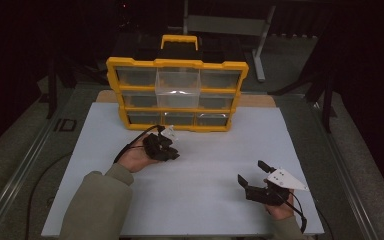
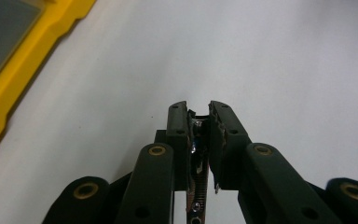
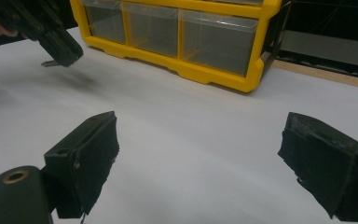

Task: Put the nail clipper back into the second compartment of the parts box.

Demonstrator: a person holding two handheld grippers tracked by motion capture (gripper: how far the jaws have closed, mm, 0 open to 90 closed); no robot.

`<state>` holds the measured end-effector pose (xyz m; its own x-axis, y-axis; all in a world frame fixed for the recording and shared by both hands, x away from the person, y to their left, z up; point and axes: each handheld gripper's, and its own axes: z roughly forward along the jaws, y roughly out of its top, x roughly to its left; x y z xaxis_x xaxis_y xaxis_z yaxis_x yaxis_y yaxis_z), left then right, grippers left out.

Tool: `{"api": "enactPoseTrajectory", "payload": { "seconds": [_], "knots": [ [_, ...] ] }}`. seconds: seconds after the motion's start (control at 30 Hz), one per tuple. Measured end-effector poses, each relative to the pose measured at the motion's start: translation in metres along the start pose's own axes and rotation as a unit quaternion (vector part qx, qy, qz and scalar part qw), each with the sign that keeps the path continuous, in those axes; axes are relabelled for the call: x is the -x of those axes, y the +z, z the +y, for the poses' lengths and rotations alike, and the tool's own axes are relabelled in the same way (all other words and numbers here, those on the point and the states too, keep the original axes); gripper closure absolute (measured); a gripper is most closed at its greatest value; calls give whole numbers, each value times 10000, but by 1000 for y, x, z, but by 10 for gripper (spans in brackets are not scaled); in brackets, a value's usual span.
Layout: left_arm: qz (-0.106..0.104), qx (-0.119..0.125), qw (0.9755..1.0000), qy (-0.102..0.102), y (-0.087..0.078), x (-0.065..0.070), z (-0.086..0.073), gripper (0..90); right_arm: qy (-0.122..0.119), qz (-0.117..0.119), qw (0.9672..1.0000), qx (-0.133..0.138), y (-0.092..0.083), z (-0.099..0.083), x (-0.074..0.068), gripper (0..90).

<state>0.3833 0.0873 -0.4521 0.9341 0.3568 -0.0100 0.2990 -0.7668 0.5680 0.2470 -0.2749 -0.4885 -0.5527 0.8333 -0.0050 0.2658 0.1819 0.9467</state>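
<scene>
- A small metal part (image 2: 196,140) is held pinched in the nearly closed left gripper (image 1: 166,148), above the white board (image 1: 200,185) just near of the yellow drawer cabinet (image 1: 177,95).
- Judged: carrying step; next, the pulled-out clear drawer (image 1: 178,87) must be reached.
- The right gripper (image 1: 252,180) rests wide open, empty.
- The part's kind cannot be made out.

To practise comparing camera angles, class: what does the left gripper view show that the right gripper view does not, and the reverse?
Left gripper view alone: a small shiny metal screw-like part pinched between the nearly closed jaws of the left gripper.

Right gripper view alone: the right gripper with its jaws wide apart and nothing between them, plus the clear plastic drawers of the organiser's bottom row.

Both: the white table surface and the yellow plastic drawer organiser.
</scene>
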Motion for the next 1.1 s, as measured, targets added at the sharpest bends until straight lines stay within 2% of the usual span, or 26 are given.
{"api": "enactPoseTrajectory", "payload": {
  "seconds": [0.23, 0.87, 1.1],
  "knots": [
    [28, 64, 10000, -6, -16, 1, 3, 800, 7, -8, 10000, 1, 0, 0, 0, 109],
    [102, 211, 9997, 80, -42, 4, 17, 799, 34, -14, 10000, 31, -1, 0, 0, 109],
    [128, 379, 9992, 35, -56, 2, 20, 799, 37, -17, 10000, 36, -1, 0, 0, 109]
  ]
}}
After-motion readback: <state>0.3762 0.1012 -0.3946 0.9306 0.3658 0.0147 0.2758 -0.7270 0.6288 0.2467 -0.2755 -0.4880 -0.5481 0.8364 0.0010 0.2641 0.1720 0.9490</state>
